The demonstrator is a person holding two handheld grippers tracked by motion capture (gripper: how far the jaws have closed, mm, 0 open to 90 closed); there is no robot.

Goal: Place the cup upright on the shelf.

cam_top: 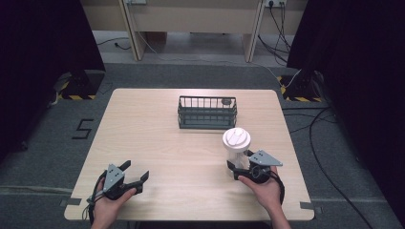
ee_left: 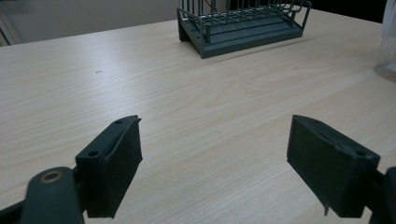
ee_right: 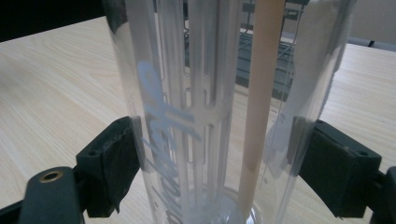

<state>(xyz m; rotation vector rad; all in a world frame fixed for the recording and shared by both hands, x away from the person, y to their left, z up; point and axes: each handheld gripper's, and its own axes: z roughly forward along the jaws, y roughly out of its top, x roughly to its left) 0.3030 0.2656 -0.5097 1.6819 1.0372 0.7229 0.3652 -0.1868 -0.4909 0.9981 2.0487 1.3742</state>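
A clear plastic bottle (cam_top: 236, 145) with a white lid stands upright on the right half of the wooden table (cam_top: 157, 138). My right gripper (cam_top: 240, 162) is shut on its lower body, one jaw pressed to each side. In the right gripper view the bottle (ee_right: 205, 93) shows blue lettering and a pale straw and an inner tube, held by the right gripper (ee_right: 215, 140). My left gripper (cam_top: 136, 170) rests open near the table's front left, nothing between its jaws. The left gripper (ee_left: 215, 140) faces bare wood in the left gripper view, with the bottle's edge (ee_left: 387, 42) at far right.
A dark wire basket (cam_top: 207, 113) sits at the back middle of the table, just behind the bottle, with a small dark round item (cam_top: 226, 101) in its right end. The basket (ee_left: 243, 28) lies far ahead of the left gripper. Cables run over the floor at right.
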